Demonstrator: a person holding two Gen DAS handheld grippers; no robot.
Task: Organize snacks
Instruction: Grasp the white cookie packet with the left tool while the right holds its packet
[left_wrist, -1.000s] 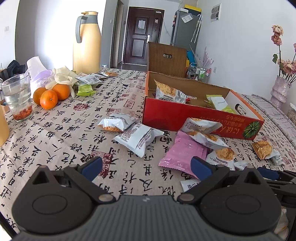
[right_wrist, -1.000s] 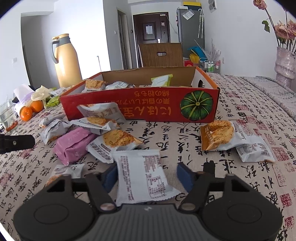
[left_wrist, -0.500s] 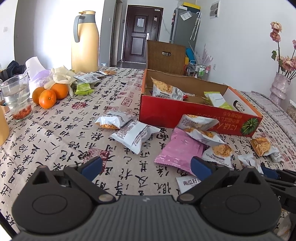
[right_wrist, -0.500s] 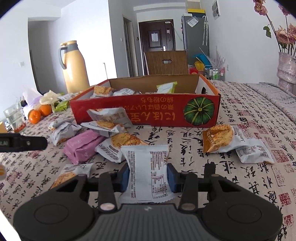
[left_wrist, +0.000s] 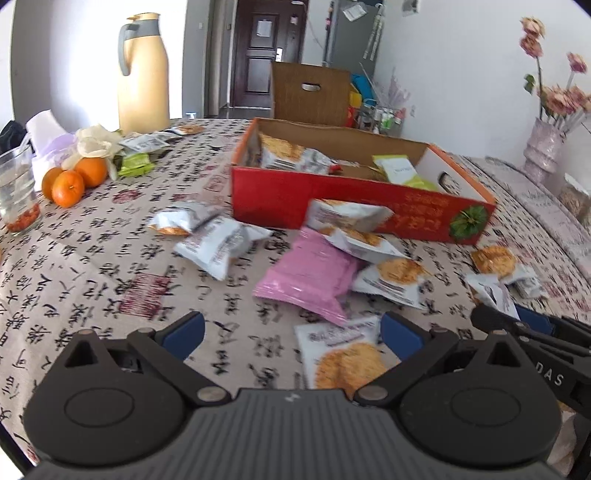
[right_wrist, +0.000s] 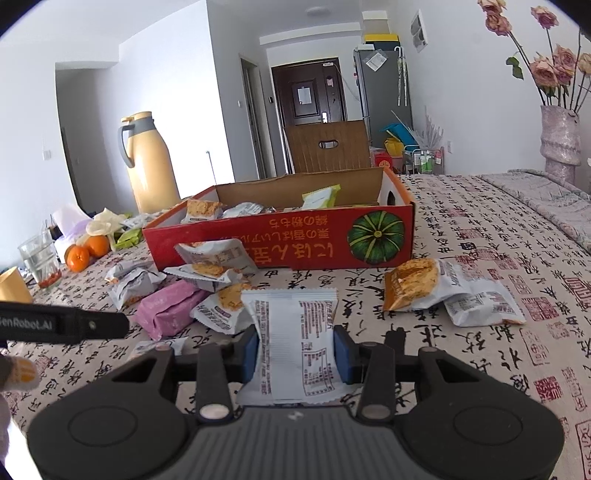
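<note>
The right gripper (right_wrist: 295, 349) has its blue fingers (right_wrist: 250, 350) pressed on both sides of a white crinkled foil snack packet (right_wrist: 293, 343), printed side up, held above the counter (right_wrist: 480, 236) near its front edge. The left gripper (left_wrist: 291, 332) has its fingers spread wide with nothing between the pads; a flat packet showing a round cracker (left_wrist: 341, 354) lies on the cloth just below, its lower end hidden by the gripper body. The cloth is beige with black calligraphy. A red cardboard box (right_wrist: 295, 243), shallow and rectangular, sits mid-counter holding several packets. Against its near wall lies a loose heap: a glossy pink pouch (left_wrist: 314, 277) and silvery pillow-shaped packets, blurred in the left view.
</note>
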